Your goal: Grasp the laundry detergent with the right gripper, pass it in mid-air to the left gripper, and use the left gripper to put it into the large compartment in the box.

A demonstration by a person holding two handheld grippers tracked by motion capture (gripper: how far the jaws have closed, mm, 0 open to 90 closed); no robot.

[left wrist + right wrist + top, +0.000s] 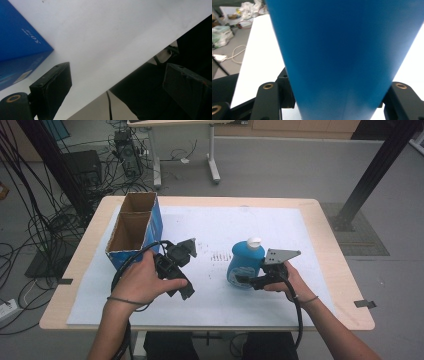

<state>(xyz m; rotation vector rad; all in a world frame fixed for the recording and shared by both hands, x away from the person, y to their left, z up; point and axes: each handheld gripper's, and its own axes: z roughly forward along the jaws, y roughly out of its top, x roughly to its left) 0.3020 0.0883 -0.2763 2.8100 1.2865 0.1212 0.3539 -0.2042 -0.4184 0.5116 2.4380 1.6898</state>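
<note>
Blue bottle (pixel 244 265), one, white cap, upright on the white sheet (pixel 260 227), right of centre, well right of the box. Right gripper (pixel 246 281) at bottle's base, jaws either side of the body, closed against it per right gripper view (pixel 344 57). Left gripper (pixel 186 270) left of bottle, apart from it, near the box corner; jaws spread wide, nothing between them, only sheet seen through the gap in left gripper view. Two hands, one per gripper. Beyond bottle, far left: one blue cardboard box (pixel 135 227), open top, two compartments. One table (pixel 330 240) under the sheet. Behind table: desk legs (pixel 214 162), tangled cables (pixel 45 215) on floor.
</note>
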